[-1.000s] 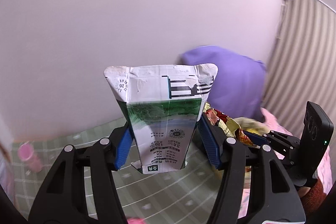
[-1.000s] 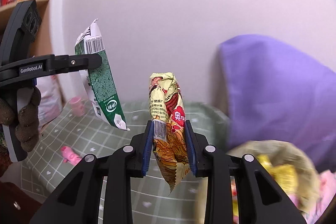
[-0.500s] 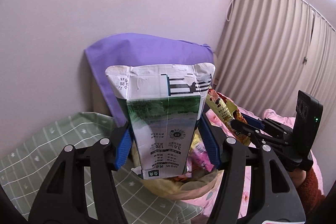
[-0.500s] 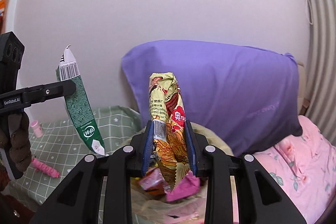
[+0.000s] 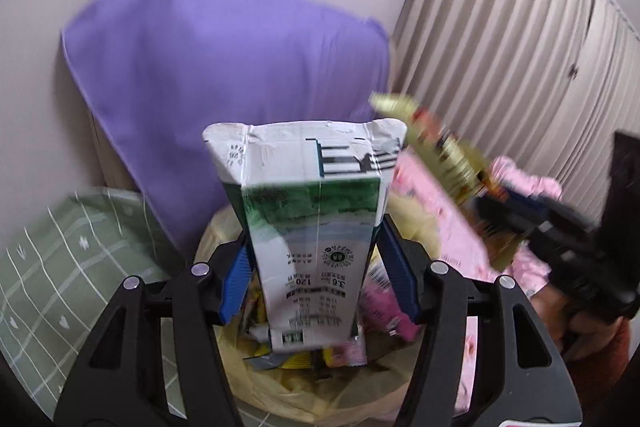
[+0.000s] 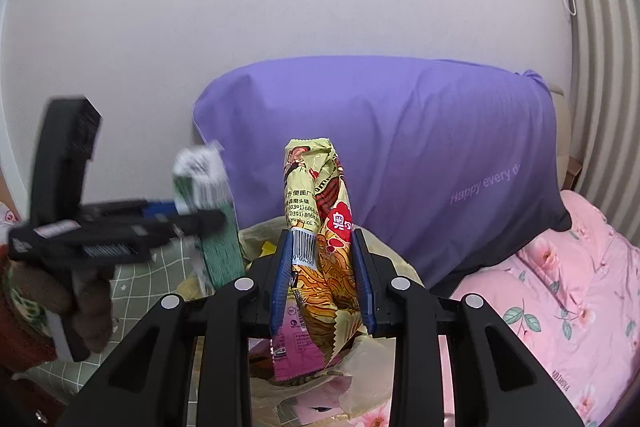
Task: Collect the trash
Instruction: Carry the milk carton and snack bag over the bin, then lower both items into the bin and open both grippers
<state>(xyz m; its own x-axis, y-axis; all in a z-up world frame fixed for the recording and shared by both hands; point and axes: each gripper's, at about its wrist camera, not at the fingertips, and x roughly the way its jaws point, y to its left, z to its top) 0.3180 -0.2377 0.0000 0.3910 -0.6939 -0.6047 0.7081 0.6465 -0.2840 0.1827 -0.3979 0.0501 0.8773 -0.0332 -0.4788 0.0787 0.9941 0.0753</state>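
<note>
My left gripper [image 5: 316, 267] is shut on a flattened green and white milk carton [image 5: 316, 223], its blue pads pressing both sides. The carton hangs over the open yellow trash bag [image 5: 280, 391], which holds several wrappers. My right gripper [image 6: 322, 279] is shut on a crumpled yellow noodle wrapper [image 6: 320, 223], upright between the pads, above the same bag [image 6: 360, 383]. In the right wrist view the left gripper [image 6: 192, 223] with its carton [image 6: 220, 227] sits at left, blurred. The right gripper [image 5: 532, 223] and wrapper [image 5: 436, 143] show blurred at right in the left wrist view.
A large purple pillow [image 6: 400, 155] leans on the wall behind the bag. A pink floral quilt [image 6: 568, 299] lies to the right, a green checked sheet [image 5: 60, 267] to the left. Pleated beige curtains [image 5: 520, 47] close off the right side.
Both grippers swung from the green sheet toward the pillow and now hang over the yellow bag, the left one lower. Each kept hold of its item.
</note>
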